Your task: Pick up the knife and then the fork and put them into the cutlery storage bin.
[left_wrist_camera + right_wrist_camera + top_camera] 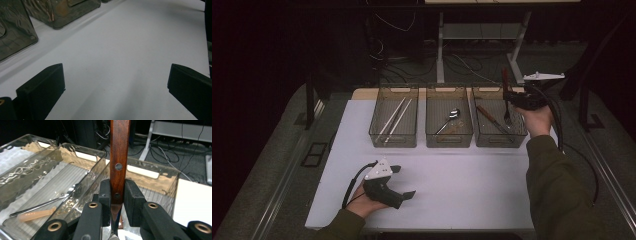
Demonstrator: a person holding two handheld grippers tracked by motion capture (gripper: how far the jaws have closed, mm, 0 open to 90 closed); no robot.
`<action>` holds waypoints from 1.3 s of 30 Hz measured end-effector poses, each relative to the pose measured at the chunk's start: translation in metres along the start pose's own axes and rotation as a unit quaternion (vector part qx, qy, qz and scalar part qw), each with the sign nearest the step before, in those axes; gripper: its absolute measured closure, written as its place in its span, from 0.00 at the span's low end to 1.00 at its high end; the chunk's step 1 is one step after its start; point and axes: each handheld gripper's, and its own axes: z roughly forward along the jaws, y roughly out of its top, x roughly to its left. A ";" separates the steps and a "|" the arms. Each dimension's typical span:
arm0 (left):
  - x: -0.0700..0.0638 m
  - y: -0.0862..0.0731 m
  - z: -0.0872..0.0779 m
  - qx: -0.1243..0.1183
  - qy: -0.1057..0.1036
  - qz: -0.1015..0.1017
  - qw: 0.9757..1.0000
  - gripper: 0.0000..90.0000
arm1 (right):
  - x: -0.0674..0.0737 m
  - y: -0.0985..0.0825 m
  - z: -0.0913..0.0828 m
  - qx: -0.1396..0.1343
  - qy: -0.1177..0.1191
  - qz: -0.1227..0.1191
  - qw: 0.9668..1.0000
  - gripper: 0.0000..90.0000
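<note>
Right gripper view, my right gripper (pixel 117 195) fingers clamp the wooden-handled fork (pixel 119 157) upright, high view, fork over right bin (pixel 499 142), left gripper (pixel 404 182) fingers open, bare bench (pixel 462 180) around.

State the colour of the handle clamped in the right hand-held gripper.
Reddish-brown wood with metal rivets; the handle shows best in the right gripper view.

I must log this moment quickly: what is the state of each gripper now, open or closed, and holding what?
Left gripper: open, holding nothing, above the white table.
Right gripper: closed on the wooden handle of a fork, over the right bin.
</note>
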 end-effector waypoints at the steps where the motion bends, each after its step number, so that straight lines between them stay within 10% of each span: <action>1: 0.000 0.000 0.000 0.000 0.000 0.000 1.000 0.00 | 0.000 -0.002 0.004 0.002 -0.002 0.001 1.000 0.86; 27: -0.001 0.000 0.001 0.001 -0.004 0.002 1.000 0.00 | 0.001 -0.040 0.048 0.125 -0.015 -0.010 0.992 0.86; 39: -0.001 0.000 0.001 0.001 -0.004 0.001 1.000 0.00 | -0.001 -0.039 0.049 0.130 -0.009 -0.003 0.992 0.69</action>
